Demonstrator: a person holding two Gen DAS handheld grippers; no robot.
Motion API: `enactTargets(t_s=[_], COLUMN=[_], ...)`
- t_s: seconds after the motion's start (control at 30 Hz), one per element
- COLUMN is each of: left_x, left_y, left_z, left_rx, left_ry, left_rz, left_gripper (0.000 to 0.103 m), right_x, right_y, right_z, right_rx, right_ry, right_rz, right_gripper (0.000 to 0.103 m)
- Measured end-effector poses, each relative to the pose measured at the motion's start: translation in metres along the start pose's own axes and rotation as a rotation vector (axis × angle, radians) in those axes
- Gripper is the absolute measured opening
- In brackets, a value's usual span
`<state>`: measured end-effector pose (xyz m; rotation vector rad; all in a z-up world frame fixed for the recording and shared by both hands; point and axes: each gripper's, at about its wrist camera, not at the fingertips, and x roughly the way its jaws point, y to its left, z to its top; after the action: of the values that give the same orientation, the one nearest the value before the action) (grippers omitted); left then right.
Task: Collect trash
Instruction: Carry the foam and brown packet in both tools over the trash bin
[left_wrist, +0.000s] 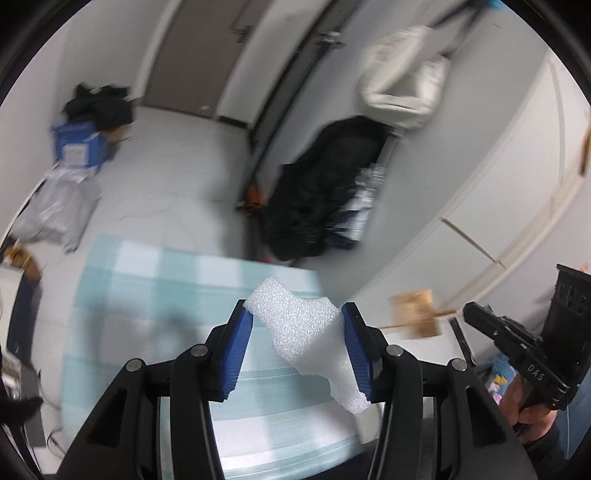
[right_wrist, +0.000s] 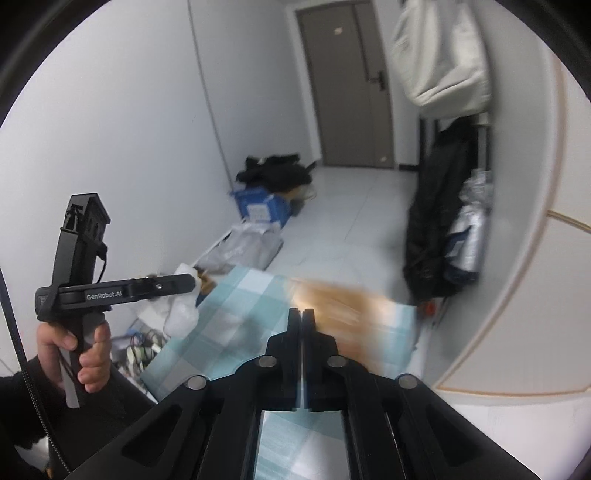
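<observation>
A jagged piece of white foam (left_wrist: 299, 328) is clamped between the blue pads of my left gripper (left_wrist: 295, 310), lifted over a teal-and-white checked cloth (left_wrist: 147, 295). In the right wrist view a hand holds that left gripper (right_wrist: 188, 282) out to the left. My right gripper (right_wrist: 301, 312) has its fingers pressed together, and a blurred brown scrap of paper (right_wrist: 332, 302) sticks out from their tips. The left wrist view shows the same brown scrap (left_wrist: 417, 314) hanging at the tip of the right gripper (left_wrist: 467, 310).
On the floor stand a blue box (left_wrist: 77, 144) with dark clothes on it and a grey plastic bag (left_wrist: 55, 210). A black garment (left_wrist: 325, 192) and a white bag (left_wrist: 402, 81) hang near a white cabinet (left_wrist: 498, 184). A grey door (right_wrist: 347, 85) closes the far end.
</observation>
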<state>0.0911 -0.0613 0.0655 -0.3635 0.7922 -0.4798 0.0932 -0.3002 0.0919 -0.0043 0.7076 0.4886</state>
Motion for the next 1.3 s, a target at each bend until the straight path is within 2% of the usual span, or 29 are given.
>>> enactTargets(t_s=[0.13,0.23,0.27,0.37,0.43,0.47,0.57,0.7,0.93,1.07,1.3], left_x=[0.017,0.038,0.051,0.088,0.111,0.130,0.166,0.217,0.287,0.317,0.355], left_y=[-0.046,-0.074,-0.085,-0.106,-0.122,-0.136,-0.164,-0.196,-0.227,-0.229,-0.219], left_z=[0.005,0.005,0.003,-0.005,-0.015,-0.025,-0.048,-0.080,-0.136,-0.176,-0.221], left_rx=[0.086,0.131,0.150,0.208,0.261,0.319,0.405,0.478,0.597,0.663,0.729], left_ry=[0.040,0.081,0.120,0.241,0.308,0.377,0.465,0.590,0.801,0.931,1.088], left_rz=[-0.061,-0.099,-0.141,-0.200,-0.203,-0.222,-0.219,-0.236,-0.180,-0.146,-0.092], left_gripper=[0.044,0.044,0.044,0.044,0.044,0.044,0.044,0.044,0.044,0.044,0.044], right_x=[-0.039,-0.058,-0.068,-0.093,-0.114,-0.121,-0.132,-0.121,-0.084,-0.070,-0.044], right_y=[-0.029,-0.059,-0.069,-0.097,-0.117,-0.122,-0.146,-0.181,-0.216,-0.233,-0.249], right_z=[-0.016,-0.045,-0.054,-0.086,-0.117,-0.127,-0.169,-0.220,-0.282,-0.315,-0.351], right_rx=[0.075,0.164,0.194,0.289,0.373,0.398,0.519,0.673,0.833,0.928,1.014], right_ry=[-0.053,-0.056,-0.062,-0.086,-0.116,-0.128,-0.144,-0.102,-0.009,0.044,0.131], right_rz=[-0.026,-0.056,-0.077,-0.125,-0.155,-0.175,-0.215,-0.240,-0.264,-0.267,-0.284], right_gripper=[0.000,0.000,0.000,0.000,0.000,0.000,0.000,0.001,0.003,0.003,0.003])
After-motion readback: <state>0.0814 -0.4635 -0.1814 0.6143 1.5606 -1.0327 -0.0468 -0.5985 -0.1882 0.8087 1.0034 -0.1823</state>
